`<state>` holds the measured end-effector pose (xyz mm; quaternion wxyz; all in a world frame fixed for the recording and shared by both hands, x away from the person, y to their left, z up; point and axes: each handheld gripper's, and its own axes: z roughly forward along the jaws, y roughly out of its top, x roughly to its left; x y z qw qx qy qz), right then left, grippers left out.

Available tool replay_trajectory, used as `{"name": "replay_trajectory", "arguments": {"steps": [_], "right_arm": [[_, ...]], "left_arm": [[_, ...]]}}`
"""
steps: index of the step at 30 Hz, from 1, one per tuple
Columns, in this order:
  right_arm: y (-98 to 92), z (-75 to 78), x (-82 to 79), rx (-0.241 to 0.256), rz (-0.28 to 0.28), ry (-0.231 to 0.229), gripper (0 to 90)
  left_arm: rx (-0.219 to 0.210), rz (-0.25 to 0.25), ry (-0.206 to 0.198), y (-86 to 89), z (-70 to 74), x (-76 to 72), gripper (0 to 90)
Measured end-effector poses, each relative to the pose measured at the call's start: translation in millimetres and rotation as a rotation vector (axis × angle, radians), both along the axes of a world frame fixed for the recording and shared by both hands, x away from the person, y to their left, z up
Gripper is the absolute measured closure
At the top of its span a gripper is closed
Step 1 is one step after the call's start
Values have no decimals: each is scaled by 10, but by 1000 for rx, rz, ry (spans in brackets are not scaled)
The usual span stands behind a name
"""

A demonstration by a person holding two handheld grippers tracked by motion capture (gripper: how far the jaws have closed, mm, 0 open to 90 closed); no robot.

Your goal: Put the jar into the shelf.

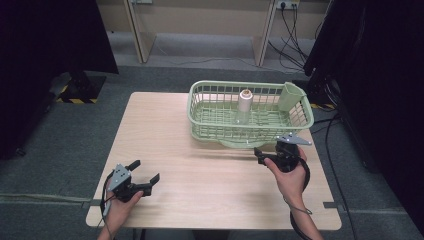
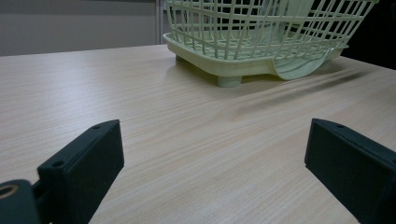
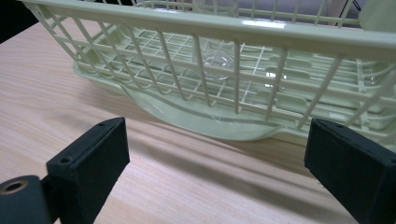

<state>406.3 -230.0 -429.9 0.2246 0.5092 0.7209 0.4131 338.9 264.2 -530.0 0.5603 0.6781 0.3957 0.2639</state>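
A pale green lattice basket (image 1: 200,107) stands on the back right part of the wooden table (image 1: 165,130). Inside it a clear bottle with a cream top (image 1: 244,106) stands upright, and a green cup holder (image 1: 290,96) hangs in its right corner. My right gripper (image 1: 275,149) is open just in front of the basket's near wall (image 3: 196,28); the bottle's clear base (image 3: 219,63) shows through the bars. My left gripper (image 1: 145,171) is open and empty low over the front left of the table, facing the basket (image 2: 224,42) from well away.
Bare tabletop (image 2: 187,116) lies between my left gripper and the basket. Dark screens (image 1: 45,35) stand on both sides of the table. Cables (image 1: 295,35) run over the floor at the back right, and a black and yellow base (image 1: 80,90) sits left.
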Motion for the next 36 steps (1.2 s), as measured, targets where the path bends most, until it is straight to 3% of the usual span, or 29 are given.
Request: {"name": "replay_trajectory", "arguments": {"steps": [17,36], "right_arm": [[-277,-391,-159,30,-60,32,69],[-367,-726,-325,26,-85,73,69]], "left_arm": [[2,0,-1,-1,0,-1,41],[1,1,-2,-1,0,-2,41]]}}
